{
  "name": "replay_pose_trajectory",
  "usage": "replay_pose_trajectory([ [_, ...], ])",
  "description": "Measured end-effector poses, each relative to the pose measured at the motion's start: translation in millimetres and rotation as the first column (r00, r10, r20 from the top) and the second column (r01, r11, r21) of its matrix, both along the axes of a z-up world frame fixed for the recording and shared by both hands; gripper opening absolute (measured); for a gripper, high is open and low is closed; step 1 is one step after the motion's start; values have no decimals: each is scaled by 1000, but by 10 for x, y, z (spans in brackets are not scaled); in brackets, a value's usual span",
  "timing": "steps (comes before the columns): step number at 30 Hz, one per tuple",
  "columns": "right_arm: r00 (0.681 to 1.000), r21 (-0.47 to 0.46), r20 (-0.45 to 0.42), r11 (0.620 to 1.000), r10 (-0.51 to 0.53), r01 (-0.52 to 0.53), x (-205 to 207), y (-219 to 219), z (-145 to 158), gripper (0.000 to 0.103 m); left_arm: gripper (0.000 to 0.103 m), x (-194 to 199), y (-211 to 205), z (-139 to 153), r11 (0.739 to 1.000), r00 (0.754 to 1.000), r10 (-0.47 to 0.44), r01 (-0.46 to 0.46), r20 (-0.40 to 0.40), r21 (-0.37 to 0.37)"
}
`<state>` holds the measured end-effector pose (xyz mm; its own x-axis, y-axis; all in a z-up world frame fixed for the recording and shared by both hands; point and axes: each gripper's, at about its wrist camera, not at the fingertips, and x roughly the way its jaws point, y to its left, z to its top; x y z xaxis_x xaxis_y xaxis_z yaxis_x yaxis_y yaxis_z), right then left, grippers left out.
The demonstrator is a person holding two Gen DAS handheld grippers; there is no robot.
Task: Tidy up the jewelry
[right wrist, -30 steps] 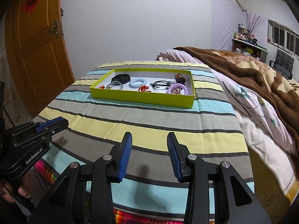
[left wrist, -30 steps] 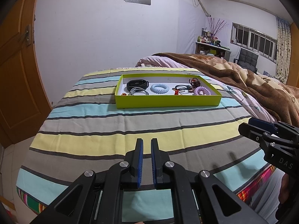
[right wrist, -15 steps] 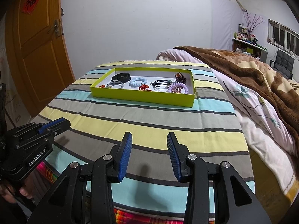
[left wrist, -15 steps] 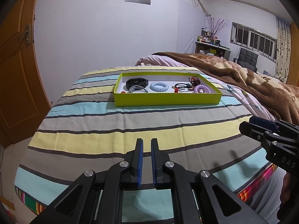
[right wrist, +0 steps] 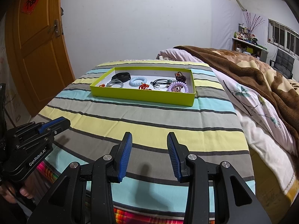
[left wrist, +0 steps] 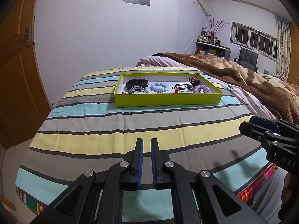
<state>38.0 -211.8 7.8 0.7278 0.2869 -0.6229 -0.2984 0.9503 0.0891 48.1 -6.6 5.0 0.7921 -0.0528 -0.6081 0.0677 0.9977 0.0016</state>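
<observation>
bare striped cloth (right wrist: 149,119) lies open up to the green tray (right wrist: 142,95); brown blanket (right wrist: 261,78) crowds the right.

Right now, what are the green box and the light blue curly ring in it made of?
The green box looks like matte cardboard: thin flat walls, white inside. The light blue curly ring looks like smooth plastic coil, a spiral hair tie probably, judging by its ridges.

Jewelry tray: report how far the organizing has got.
Done: nothing that shows; hair ties, bracelets and a black band lie loose together in the green tray. In hand: nothing; the left tool is nearly shut and empty, the right tool open and empty. Left: all sorting.
</observation>
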Motion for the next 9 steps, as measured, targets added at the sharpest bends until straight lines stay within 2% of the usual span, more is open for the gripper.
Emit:
replay_pose_trajectory([
  [9, 1000, 0, -1, 1000, -1, 1, 0, -1, 0, 40, 7, 5, 2, -2, 1000, 1000, 0, 0, -5, 0],
])
